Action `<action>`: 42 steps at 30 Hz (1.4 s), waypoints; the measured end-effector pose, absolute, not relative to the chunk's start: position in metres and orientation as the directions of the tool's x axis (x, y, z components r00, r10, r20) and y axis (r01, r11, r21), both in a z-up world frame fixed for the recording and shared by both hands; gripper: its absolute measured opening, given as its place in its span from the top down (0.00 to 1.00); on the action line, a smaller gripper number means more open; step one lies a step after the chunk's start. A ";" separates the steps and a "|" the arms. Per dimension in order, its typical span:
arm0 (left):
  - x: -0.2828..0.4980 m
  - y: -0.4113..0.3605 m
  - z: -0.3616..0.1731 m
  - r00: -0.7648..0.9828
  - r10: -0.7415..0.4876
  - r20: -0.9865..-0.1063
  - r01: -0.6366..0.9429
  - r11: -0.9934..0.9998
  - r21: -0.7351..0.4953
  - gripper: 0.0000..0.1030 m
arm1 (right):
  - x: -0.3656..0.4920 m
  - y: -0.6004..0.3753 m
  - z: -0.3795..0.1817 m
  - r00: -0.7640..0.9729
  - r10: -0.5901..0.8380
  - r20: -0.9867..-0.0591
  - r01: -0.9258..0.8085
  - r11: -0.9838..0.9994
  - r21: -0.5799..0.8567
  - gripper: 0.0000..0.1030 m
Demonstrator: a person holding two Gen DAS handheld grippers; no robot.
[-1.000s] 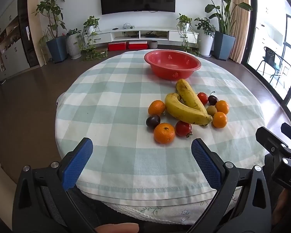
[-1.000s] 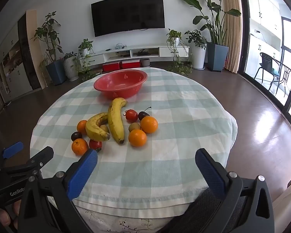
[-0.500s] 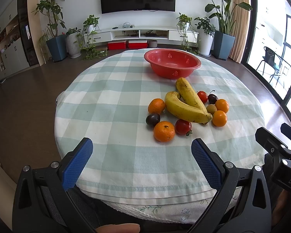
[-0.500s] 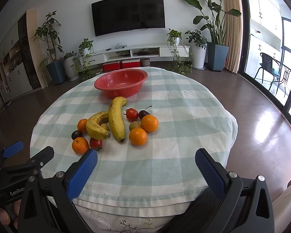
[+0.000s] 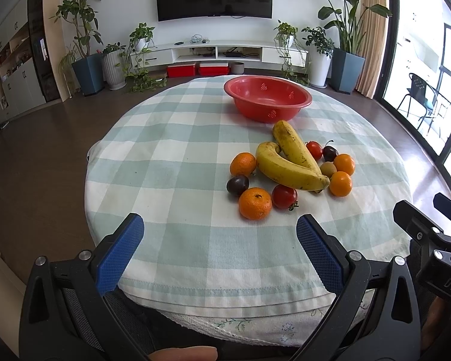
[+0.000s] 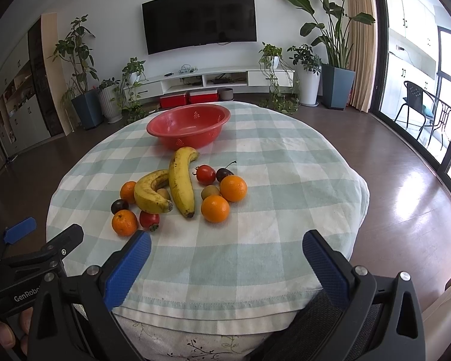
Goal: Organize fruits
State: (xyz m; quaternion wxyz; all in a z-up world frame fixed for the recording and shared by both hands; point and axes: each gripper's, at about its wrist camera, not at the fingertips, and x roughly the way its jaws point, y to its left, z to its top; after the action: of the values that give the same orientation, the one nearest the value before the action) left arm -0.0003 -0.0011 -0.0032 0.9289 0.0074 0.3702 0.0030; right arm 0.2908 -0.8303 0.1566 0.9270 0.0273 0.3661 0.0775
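Kiwi [image 6: 164, 193] between bananas [image 6: 181, 185] shows only from right wrist.

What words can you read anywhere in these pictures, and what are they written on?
"GenRobo", cut off behind the other gripper, stands on the left gripper as seen from the right wrist view.
"DAS", cut off at the picture's edge, stands on the right gripper as seen from the left wrist view.
No other writing can be read; the TV is dark.
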 end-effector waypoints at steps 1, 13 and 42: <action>0.000 -0.001 -0.003 0.726 0.010 -0.688 0.000 1.000 0.015 0.00 | 0.290 -0.830 0.157 0.720 0.163 -0.674 -0.124 0.987 0.107 0.00; 0.000 -0.001 -0.004 0.725 0.011 -0.689 -0.001 1.000 0.014 0.00 | 0.289 -0.827 0.148 0.716 0.161 -0.679 -0.125 0.987 0.102 0.00; -0.006 -0.001 -0.016 0.722 0.011 -0.692 -0.001 1.000 0.015 0.00 | 0.294 -0.829 0.147 0.711 0.160 -0.685 -0.124 0.987 0.102 0.00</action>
State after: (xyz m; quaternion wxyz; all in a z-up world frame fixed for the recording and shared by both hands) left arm -0.0061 -0.0010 -0.0155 0.9278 0.0067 0.3730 0.0031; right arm 0.2941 -0.8290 0.1467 0.9247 0.0240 0.3721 0.0769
